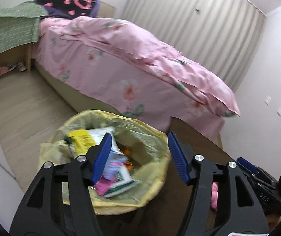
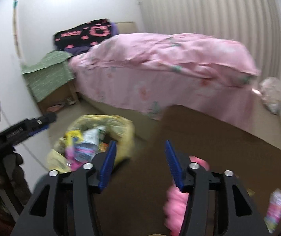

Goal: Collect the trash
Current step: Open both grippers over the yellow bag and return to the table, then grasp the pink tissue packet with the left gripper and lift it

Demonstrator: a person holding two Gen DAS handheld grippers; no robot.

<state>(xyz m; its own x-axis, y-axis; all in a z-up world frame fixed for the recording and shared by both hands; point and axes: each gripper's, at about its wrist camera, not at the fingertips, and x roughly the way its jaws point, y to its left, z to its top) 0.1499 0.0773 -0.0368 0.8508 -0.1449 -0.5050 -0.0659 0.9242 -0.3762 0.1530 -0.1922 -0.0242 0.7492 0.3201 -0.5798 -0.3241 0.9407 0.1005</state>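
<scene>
The left gripper [image 1: 138,155] hangs over the trash bag [image 1: 150,137], fingers wide and empty; the bag, full of wrappers [image 1: 118,169], sits on the floor beside the brown table [image 1: 195,137]. The right gripper [image 2: 138,165] is over the table, fingers wide, with a pink bundle [image 2: 174,206] below its right finger.

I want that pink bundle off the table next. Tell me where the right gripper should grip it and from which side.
Grip the pink bundle across its narrow middle, coming from above. It looks soft and lumpy, lying on the brown table just beside the open right gripper, so a slight shift right should put it between the fingers.
</scene>
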